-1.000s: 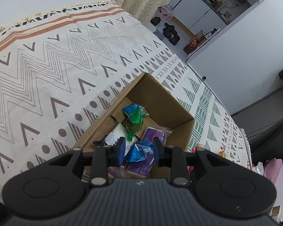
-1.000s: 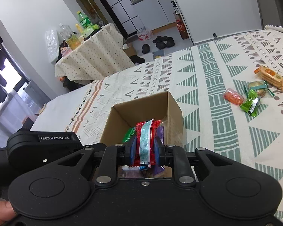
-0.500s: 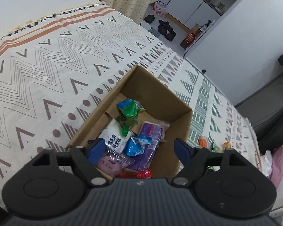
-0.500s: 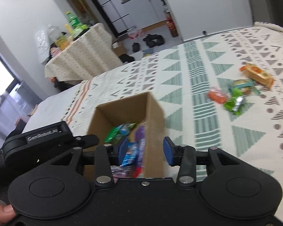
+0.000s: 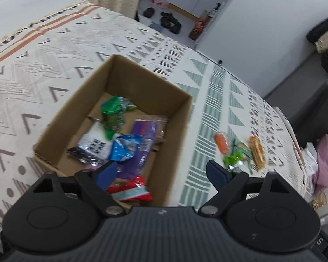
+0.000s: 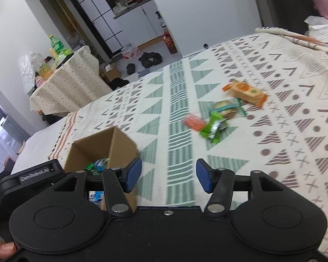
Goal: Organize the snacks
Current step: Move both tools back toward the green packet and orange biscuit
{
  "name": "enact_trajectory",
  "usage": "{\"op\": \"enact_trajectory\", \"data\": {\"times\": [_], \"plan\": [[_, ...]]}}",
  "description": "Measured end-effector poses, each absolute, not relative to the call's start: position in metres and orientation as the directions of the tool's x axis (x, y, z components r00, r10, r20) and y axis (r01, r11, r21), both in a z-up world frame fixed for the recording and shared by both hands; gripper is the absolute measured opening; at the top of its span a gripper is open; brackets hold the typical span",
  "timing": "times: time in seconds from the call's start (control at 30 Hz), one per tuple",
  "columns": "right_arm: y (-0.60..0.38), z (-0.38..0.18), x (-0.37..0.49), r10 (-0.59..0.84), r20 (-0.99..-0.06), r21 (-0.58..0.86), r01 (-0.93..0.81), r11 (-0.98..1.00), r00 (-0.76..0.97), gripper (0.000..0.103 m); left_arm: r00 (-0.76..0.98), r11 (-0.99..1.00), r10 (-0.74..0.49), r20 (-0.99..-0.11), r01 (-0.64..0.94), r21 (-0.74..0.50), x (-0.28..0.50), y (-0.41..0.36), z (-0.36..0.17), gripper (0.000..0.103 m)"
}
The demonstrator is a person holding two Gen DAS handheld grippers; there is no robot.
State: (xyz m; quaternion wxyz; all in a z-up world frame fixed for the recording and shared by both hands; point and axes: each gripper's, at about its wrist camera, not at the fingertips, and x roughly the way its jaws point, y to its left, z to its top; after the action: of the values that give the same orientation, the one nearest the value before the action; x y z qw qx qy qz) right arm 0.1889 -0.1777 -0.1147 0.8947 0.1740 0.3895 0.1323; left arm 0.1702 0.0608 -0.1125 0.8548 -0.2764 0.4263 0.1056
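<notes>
Both grippers – left (image 5: 161, 172), right (image 6: 167, 175) – gape empty; reach for the green packet (image 6: 212, 128) lying apart, pinching its middle

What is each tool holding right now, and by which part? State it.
Nothing is held. The left tool is open above the cardboard box, and the right tool is open over the patterned bedspread. No snack sits between either tool's fingers.

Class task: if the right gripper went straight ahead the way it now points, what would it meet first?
Probably the bare patterned bedspread: the open right gripper aims between the cardboard box and the loose snacks. Depth is unclear.
</notes>
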Motion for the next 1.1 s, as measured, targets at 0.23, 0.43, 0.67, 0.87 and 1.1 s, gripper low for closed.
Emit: {"op": "enact_trajectory", "data": {"times": [0.23,0.43,0.67,0.87,1.1], "plan": [[-0.214,-0.119,0.190,0.326,-0.650,0.381,-0.076,0.921,0.687,0.065,0.615,0.860,-0.066,-0.786,-0.364,-0.357,0.179,0.033,-0.113,0.092],[-0.249,-0.123,0.190,0.299,-0.644,0.366,-0.060,0.929,0.705,0.075,0.618,0.902,-0.065,-0.784,-0.300,-0.311,0.194,0.007,-0.111,0.092],[-0.289,-0.132,0.197,0.269,-0.642,0.365,-0.022,0.931,0.718,0.076,0.616,0.919,-0.074,-0.784,-0.262,-0.293,0.212,-0.014,-0.113,0.092],[-0.311,-0.152,0.206,0.294,-0.639,0.452,0.037,0.891,0.711,0.076,0.611,0.930,-0.069,-0.789,-0.247,-0.273,0.232,-0.025,-0.116,0.092],[-0.314,-0.169,0.227,0.317,-0.613,0.491,0.035,0.870,0.724,0.076,0.619,0.946,-0.087,-0.781,-0.196,-0.260,0.263,-0.046,-0.123,0.092]]}}
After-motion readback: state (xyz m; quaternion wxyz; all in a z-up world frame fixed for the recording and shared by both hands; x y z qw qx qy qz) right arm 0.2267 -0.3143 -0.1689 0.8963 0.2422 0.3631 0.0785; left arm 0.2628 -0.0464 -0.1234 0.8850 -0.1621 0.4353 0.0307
